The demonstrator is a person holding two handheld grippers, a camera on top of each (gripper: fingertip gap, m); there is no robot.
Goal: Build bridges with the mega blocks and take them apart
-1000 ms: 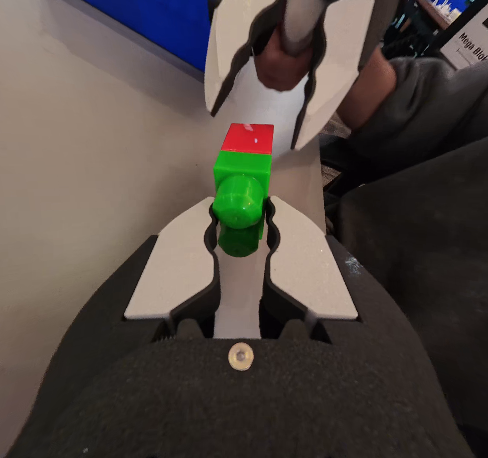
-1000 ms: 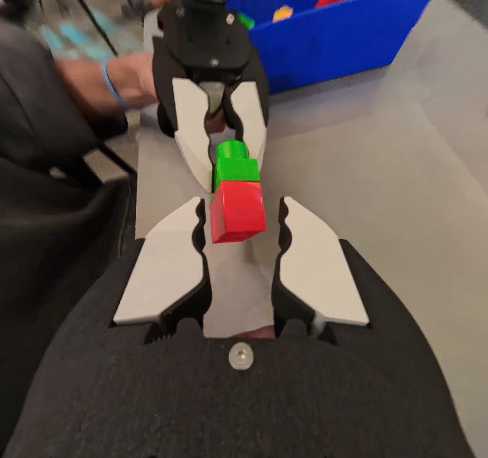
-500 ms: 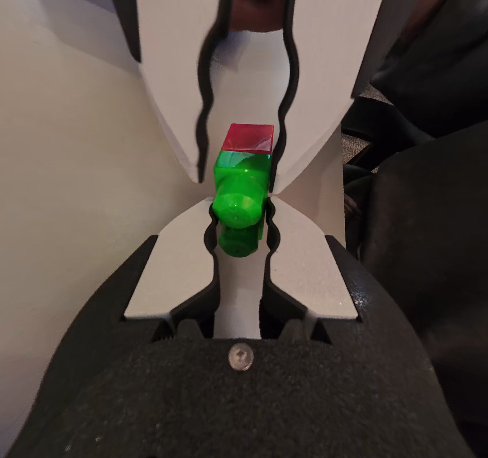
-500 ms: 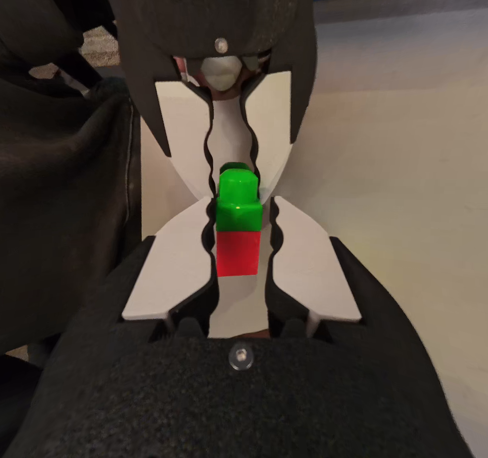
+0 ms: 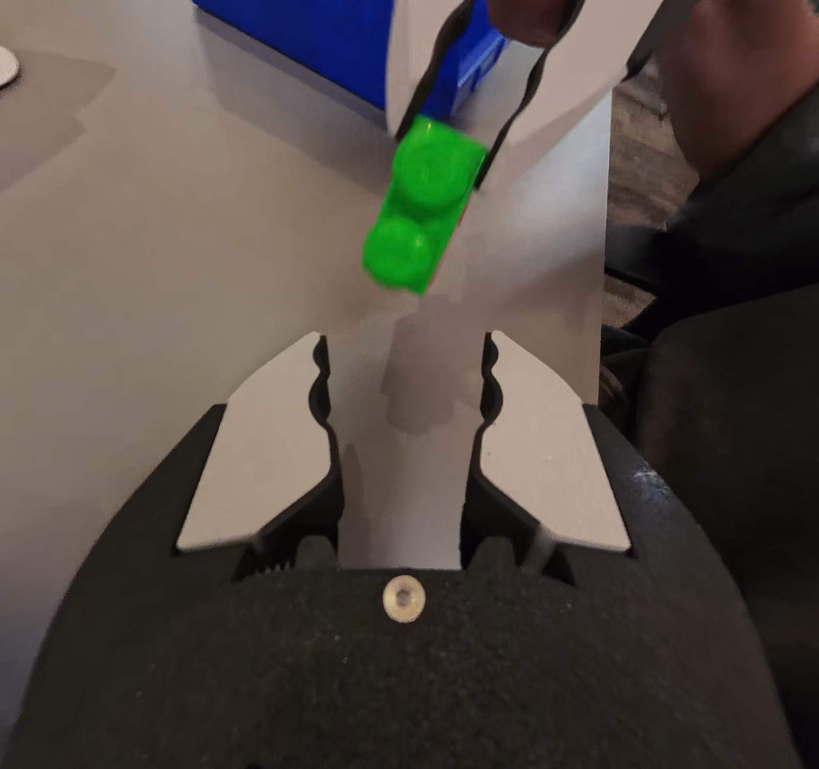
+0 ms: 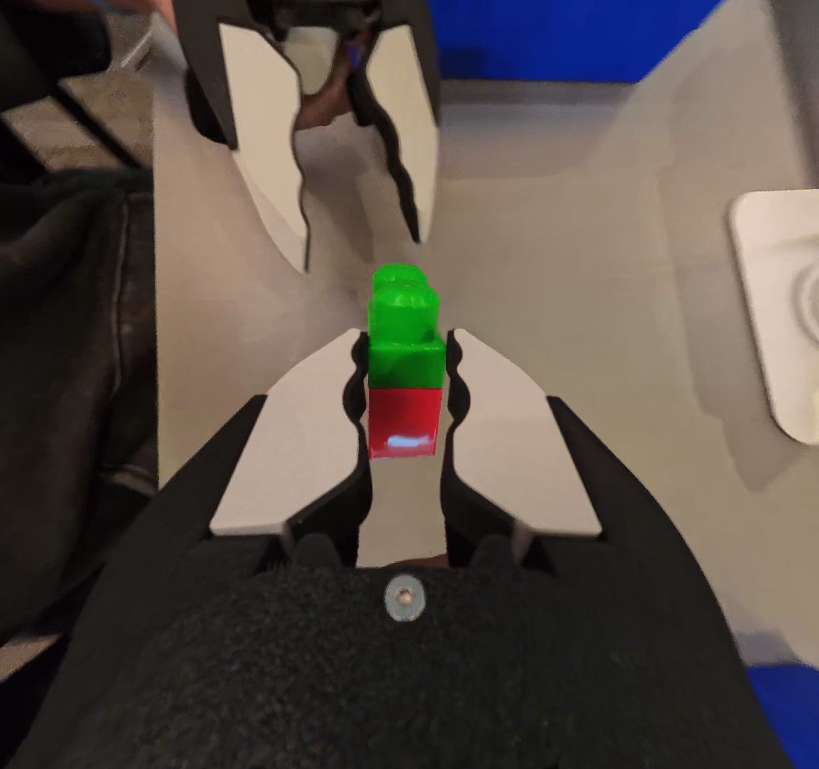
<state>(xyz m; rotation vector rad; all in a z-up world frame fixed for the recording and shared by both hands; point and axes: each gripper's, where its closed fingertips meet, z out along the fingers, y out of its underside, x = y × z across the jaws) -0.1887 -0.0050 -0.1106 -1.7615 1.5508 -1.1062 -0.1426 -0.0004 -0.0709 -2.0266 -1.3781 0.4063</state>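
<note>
A green two-stud block (image 6: 405, 349) is stacked on a red block (image 6: 405, 420). My right gripper (image 6: 405, 335) is shut on this stack and holds it above the grey table (image 6: 576, 304). My left gripper (image 6: 361, 247) faces it from the far side, open and empty, a short gap from the green studs. In the left wrist view, my left gripper (image 5: 403, 340) is open over the table. The green block (image 5: 421, 202) hangs ahead of it in the right gripper (image 5: 443, 147), studs toward the camera. The red block is almost hidden there.
A blue bin (image 5: 310, 16) stands on the table behind the grippers and also shows in the right wrist view (image 6: 576, 16). A white flat object (image 6: 775, 304) lies at the right. The table edge (image 5: 605, 260) and a person's dark clothing are close by. There is about 7 cm between the tips of the two grippers. The white flat object (image 6: 775, 304) is about 35 cm from both grippers' fingertips.
My left gripper let go of the green block, opened and drew back. My right gripper closed on the green and red stack and now holds it alone.
</note>
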